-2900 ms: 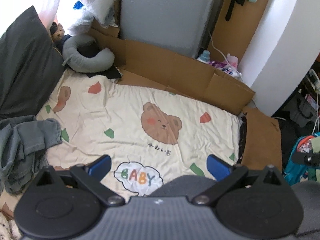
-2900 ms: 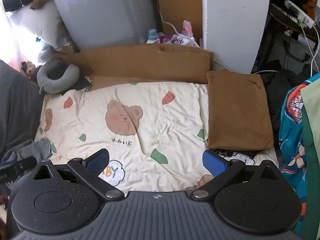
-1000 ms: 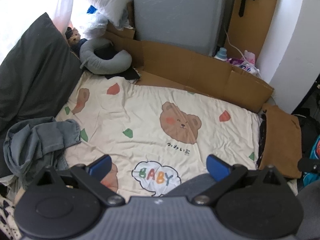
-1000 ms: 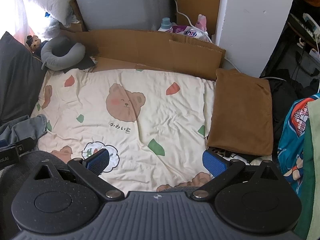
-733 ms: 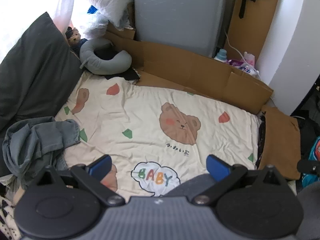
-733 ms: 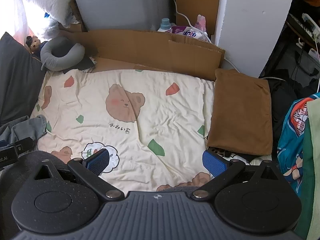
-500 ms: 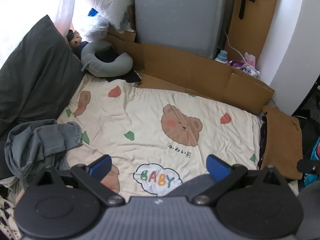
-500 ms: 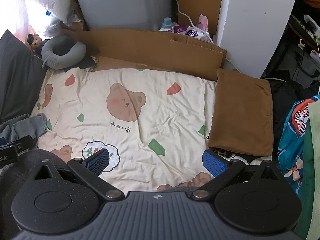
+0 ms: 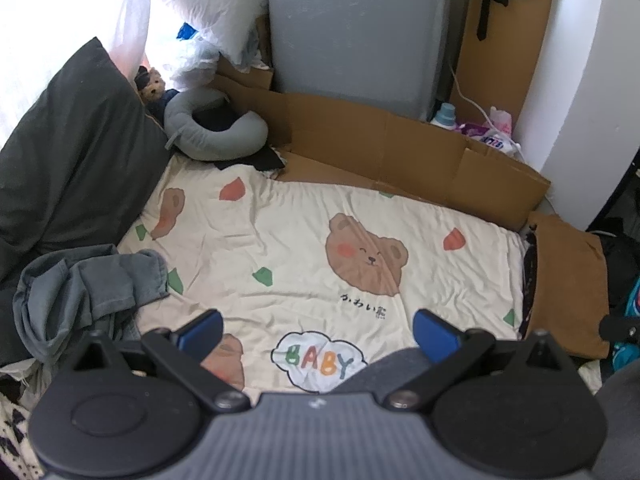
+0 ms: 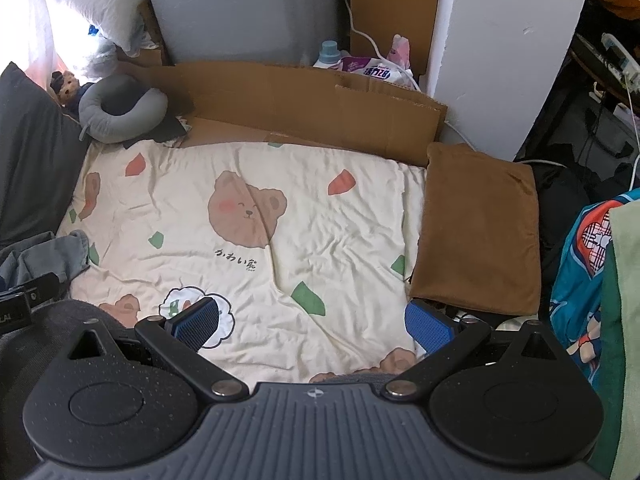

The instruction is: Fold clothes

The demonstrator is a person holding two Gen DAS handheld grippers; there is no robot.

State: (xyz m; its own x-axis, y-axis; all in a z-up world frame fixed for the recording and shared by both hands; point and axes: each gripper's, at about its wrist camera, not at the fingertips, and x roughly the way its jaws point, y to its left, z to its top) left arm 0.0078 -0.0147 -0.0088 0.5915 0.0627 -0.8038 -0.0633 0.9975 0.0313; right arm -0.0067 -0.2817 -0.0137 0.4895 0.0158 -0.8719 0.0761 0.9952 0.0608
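Both claws hang over a bed spread with a cream blanket (image 9: 304, 248) printed with brown bears, coloured patches and a "BABY" cloud. The left gripper (image 9: 318, 330) stands with its blue pads spread wide and nothing between them; the cloud print lies just ahead of its gap. The right gripper (image 10: 312, 322) is likewise spread wide and empty. The crumpled grey garment (image 9: 84, 292) lies heaped at the blanket's edge, ahead and to the left of the left gripper's left finger, beside a dark pillow (image 9: 76, 168) propped further left. Far ahead on that side sit a grey neck cushion (image 9: 218, 136) and a small plush bear (image 9: 152, 86), under a bright window with white bedding. Straight ahead of both claws, flattened cardboard (image 10: 304, 108) lines the blanket's far edge below a grey cabinet (image 9: 360, 32). A brown cushion (image 10: 480, 224) lies just ahead and to the right of the right gripper, against a white pillar (image 10: 504, 48)
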